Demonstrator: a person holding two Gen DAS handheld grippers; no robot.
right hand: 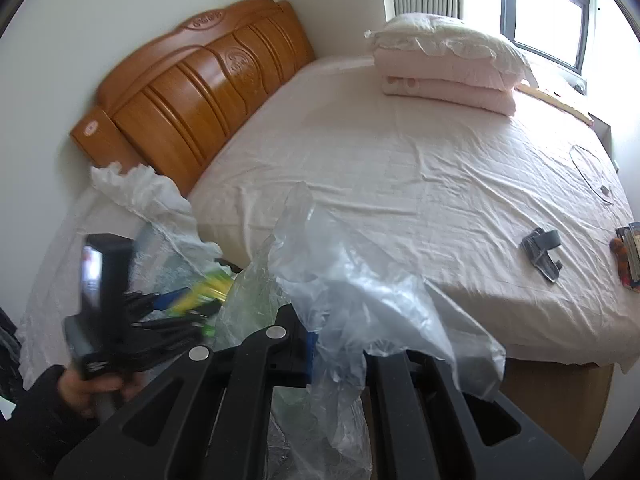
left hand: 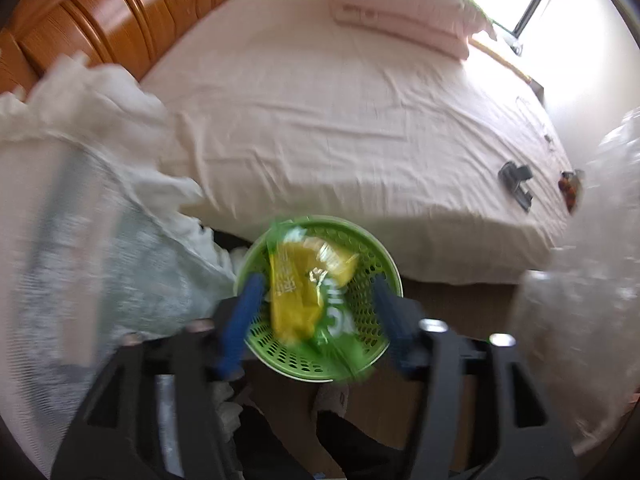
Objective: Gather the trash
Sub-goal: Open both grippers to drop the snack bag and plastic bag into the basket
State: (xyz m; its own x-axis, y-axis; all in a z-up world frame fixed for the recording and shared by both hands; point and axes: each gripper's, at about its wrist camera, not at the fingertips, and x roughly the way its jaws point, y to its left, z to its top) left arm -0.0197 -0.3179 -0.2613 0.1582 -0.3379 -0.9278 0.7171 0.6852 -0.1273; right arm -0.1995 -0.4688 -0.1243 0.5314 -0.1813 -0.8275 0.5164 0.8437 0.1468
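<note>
1. Left gripper (left hand: 316, 312) sits right up against the lens, blue fingers (left hand: 240, 320) spread wide, neither pad touching the wrapper between them.
2. That yellow-and-green snack wrapper (left hand: 300, 296) is blurred and sits over the mouth of the green perforated basket (left hand: 360, 280), on the floor by the near edge of the bed. Can't tell if it's resting in there or mid-air.
3. Right gripper (right hand: 336, 356) is clamped shut on a crumpled clear plastic bag (right hand: 360, 280), which billows up over its jaws.
4. In the right wrist view a hand (right hand: 80, 392) holds the left gripper at the lower left.
5. Pink bedsheet (right hand: 400, 168) covers the mattress, wooden headboard (right hand: 200, 92) at the far left, folded bedding with a pillow (right hand: 448, 64) far by the window.
6. Dark grey clip-like thing (right hand: 540, 252) lies on the sheet at right.
</note>
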